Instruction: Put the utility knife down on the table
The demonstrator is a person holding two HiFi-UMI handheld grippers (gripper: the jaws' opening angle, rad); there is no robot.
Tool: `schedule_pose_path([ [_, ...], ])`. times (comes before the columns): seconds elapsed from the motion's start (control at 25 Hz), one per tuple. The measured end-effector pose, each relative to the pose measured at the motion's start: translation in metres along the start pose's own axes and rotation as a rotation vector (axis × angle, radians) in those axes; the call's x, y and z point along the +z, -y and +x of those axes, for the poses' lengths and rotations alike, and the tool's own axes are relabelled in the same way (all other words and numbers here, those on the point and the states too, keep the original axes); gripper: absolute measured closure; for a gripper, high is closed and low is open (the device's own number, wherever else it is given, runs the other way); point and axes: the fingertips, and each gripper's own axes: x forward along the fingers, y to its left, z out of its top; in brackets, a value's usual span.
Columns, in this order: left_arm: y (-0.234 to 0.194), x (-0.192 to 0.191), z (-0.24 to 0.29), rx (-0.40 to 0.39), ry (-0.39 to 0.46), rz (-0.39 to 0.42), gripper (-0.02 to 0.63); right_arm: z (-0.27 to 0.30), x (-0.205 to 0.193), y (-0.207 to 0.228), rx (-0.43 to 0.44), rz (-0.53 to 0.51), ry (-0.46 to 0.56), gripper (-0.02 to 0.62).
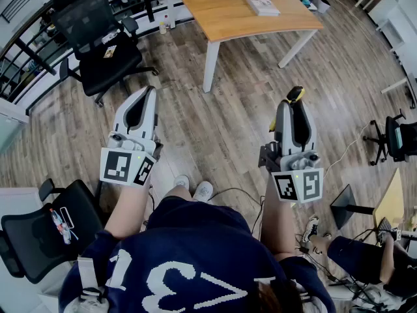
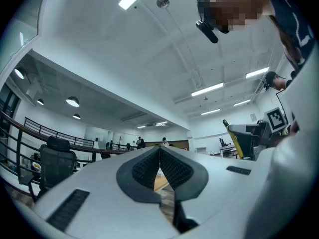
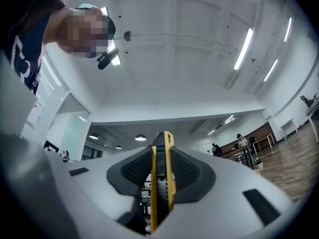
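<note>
A yellow and black utility knife (image 3: 160, 183) is clamped upright between the pads of my right gripper (image 3: 160, 171), its tip sticking out past the fingertips. In the head view the knife (image 1: 296, 94) pokes out of the right gripper (image 1: 292, 109) above the wooden floor, well short of the wooden table (image 1: 215, 8). My left gripper (image 1: 144, 103) is held at the left, shut with nothing between its pads (image 2: 172, 171). Both grippers point slightly upward, toward the ceiling in their own views.
The table carries a book (image 1: 260, 2) and stands on white legs (image 1: 210, 64). A black office chair (image 1: 98, 41) stands far left, another (image 1: 32, 233) near left. My legs and shoes (image 1: 193, 188) are below. A seated person (image 1: 365, 256) is at the lower right.
</note>
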Motion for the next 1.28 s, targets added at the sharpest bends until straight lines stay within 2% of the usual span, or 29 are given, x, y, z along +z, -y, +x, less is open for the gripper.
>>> schedule_pose_path([
  [0.12, 0.005, -0.001, 0.001, -0.002, 0.005, 0.001, 0.591, -0.005, 0.004, 0.002, -0.005, 0.005, 0.009, 0.468],
  [0.32, 0.007, -0.001, 0.004, -0.002, 0.006, -0.003, 0.591, -0.004, 0.008, 0.009, -0.011, 0.085, 0.037, 0.466],
  [0.68, -0.002, -0.011, 0.033, 0.007, -0.006, -0.004, 0.591, 0.019, 0.002, 0.027, -0.008, 0.079, 0.041, 0.466],
  [0.92, -0.026, -0.025, 0.09, -0.008, 0.011, -0.025, 0.591, 0.066, -0.015, 0.05, -0.009, 0.057, 0.029, 0.466],
  [1.28, -0.089, -0.037, 0.218, -0.053, 0.023, -0.036, 0.591, 0.192, -0.035, 0.096, -0.023, 0.033, 0.043, 0.466],
])
